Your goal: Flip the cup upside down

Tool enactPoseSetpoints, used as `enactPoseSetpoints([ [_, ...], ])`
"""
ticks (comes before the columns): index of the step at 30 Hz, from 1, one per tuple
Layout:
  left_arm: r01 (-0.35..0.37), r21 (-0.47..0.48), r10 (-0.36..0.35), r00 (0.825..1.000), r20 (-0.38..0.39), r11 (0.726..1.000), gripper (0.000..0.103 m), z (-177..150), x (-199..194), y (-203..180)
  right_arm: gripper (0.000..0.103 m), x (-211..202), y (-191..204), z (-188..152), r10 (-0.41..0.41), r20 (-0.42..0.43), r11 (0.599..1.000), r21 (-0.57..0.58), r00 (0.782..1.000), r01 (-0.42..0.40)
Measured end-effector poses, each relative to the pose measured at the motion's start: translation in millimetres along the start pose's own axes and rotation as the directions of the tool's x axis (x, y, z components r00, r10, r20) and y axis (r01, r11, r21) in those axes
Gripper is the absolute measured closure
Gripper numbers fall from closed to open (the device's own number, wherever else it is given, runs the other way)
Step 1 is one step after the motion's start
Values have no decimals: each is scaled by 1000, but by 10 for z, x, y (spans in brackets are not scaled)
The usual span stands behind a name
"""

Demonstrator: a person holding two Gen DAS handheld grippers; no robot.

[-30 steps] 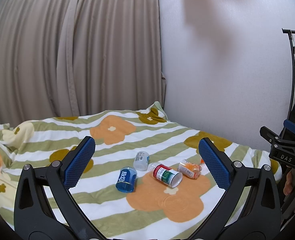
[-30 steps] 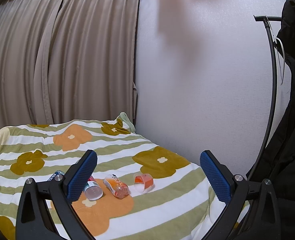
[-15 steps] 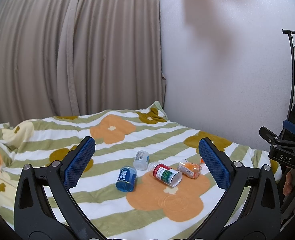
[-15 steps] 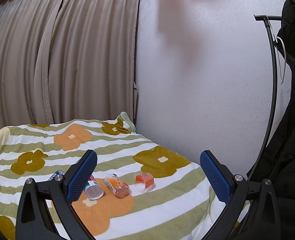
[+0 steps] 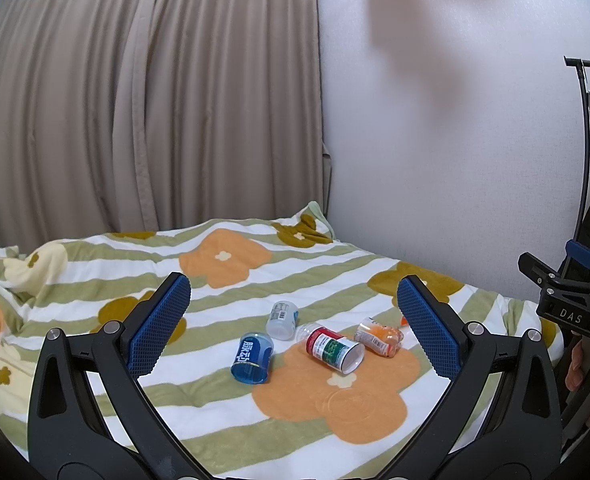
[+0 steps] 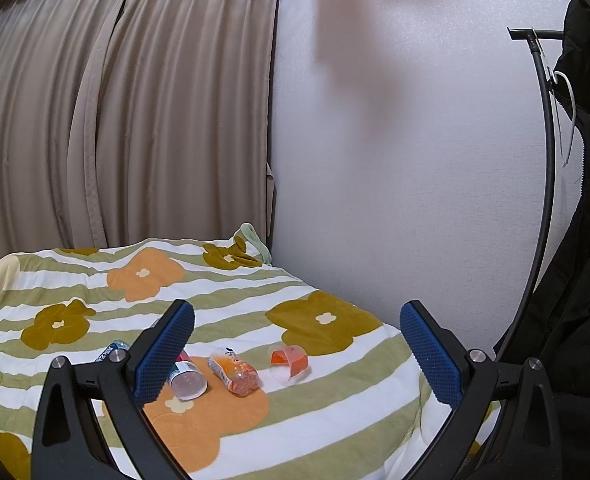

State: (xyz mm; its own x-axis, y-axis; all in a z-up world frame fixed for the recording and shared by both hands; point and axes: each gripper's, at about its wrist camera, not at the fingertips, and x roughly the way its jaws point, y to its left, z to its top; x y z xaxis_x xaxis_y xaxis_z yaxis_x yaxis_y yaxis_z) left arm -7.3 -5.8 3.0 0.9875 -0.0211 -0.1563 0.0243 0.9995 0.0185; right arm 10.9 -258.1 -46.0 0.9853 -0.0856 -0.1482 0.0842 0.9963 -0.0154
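Both your left gripper (image 5: pixel 294 322) and right gripper (image 6: pixel 297 350) are spread wide, holding nothing. The clear cup (image 6: pixel 288 363) lies tipped on the soft blanket (image 6: pixel 335 420); pinch it off-centre and it can roll into the orange bottle (image 6: pixel 235 370) just beside it

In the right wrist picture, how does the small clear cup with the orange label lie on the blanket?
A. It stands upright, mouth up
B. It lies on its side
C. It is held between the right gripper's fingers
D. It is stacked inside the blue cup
B: the clear cup with the orange label lies tipped on its side on the flowered blanket, apart from the orange bottle, and the right gripper is open and well short of it.
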Motion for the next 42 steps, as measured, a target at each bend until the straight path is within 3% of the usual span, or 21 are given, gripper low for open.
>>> enactPoseSetpoints([
  [21,1,2,-1,1000,-13,1000,0,33,3,-39,0,106,46,-10,25,-38,1000,-3,999,-25],
  [25,-10,-15,9,999,-35,1000,0,100,69,71,0,291,173,104,95,-72,994,-39,993,-98],
  [28,-29,-34,27,998,-62,999,0,135,164,212,0,554,408,227,181,-122,975,-107,976,-194],
  [30,-44,-36,41,995,-87,998,0,128,257,322,0,758,549,275,260,-181,951,-123,949,-284],
  [33,-68,-21,65,990,-128,997,0,73,431,480,0,1221,926,288,380,-312,879,-171,871,-445],
  [34,-70,-24,66,987,-149,997,0,46,493,529,0,1321,1019,264,385,-344,864,-192,856,-466],
  [36,-71,-43,62,980,-187,997,0,-23,608,641,0,1632,1295,171,406,-445,808,-234,798,-541],
  [37,-73,-50,62,977,-203,996,0,-53,650,689,0,1861,1459,77,409,-519,778,-232,750,-584],
  [40,-90,-55,74,966,-247,994,0,-164,758,820,0,2295,1765,-167,382,-649,735,-218,658,-642],
  [42,-96,-64,75,959,-275,993,0,-230,813,905,0,2499,1874,-333,354,-703,720,-216,617,-660],
])
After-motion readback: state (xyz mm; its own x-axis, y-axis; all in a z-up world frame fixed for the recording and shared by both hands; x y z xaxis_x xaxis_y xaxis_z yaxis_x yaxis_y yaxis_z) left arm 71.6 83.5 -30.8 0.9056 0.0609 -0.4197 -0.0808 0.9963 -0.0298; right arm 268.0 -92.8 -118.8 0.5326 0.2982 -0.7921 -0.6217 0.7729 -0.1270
